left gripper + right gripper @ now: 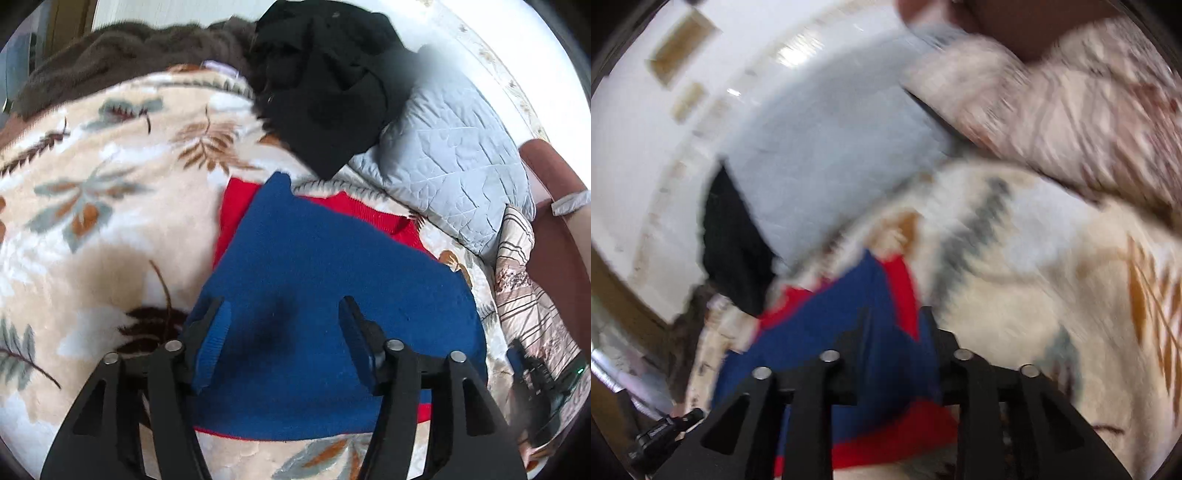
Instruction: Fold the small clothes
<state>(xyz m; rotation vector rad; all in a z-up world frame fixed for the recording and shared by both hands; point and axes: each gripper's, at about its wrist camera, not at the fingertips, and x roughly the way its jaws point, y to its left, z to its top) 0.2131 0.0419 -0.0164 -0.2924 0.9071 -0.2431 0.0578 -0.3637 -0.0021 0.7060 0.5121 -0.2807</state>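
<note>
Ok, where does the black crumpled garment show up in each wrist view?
Left wrist: black crumpled garment at top centre, above the blue-and-red knitted cloth.
Right wrist: garment at middle left, blurred.
Shared landmark: the pale blue quilted pillow beside it.

A home bedroom: a leaf-patterned fleece blanket [110, 192] covers the bed beside a quilted pillow [454, 155].

A cream blanket [110, 206] printed with brown and grey leaves covers the bed; a dark brown fleece [122, 55] lies bunched along its far left edge. To the right a pale blue quilted pillow [454, 162] lies near a striped, patterned pillow [524, 291]; behind them stands a white wall [624, 155].
</note>
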